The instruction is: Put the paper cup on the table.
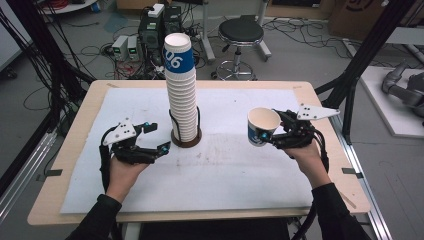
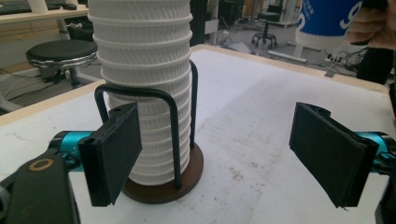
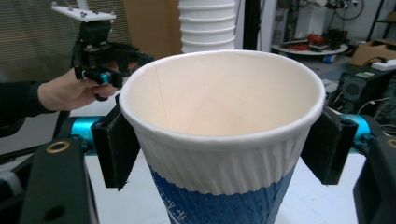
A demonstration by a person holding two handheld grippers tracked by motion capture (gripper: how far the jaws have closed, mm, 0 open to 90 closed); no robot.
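A tall stack of ribbed white paper cups point(image 1: 182, 95) stands in a black wire holder point(image 1: 186, 138) on a round brown base at the table's middle; its top cup has a blue band. In the left gripper view the stack point(image 2: 142, 84) rises just beyond the pads. My left gripper point(image 1: 159, 137) is open to the left of the holder, with nothing between its pads. My right gripper point(image 1: 265, 134) is shut on a single white and blue paper cup point(image 1: 262, 126), held upright above the table to the right of the stack. That cup point(image 3: 224, 140) has an empty inside.
A white sheet point(image 1: 235, 170) covers the wooden table point(image 1: 70, 150). Behind the table are a black stool point(image 1: 241, 32), electronic boxes and cables on the floor. Black frame posts stand at both sides. Free table surface lies in front of the holder.
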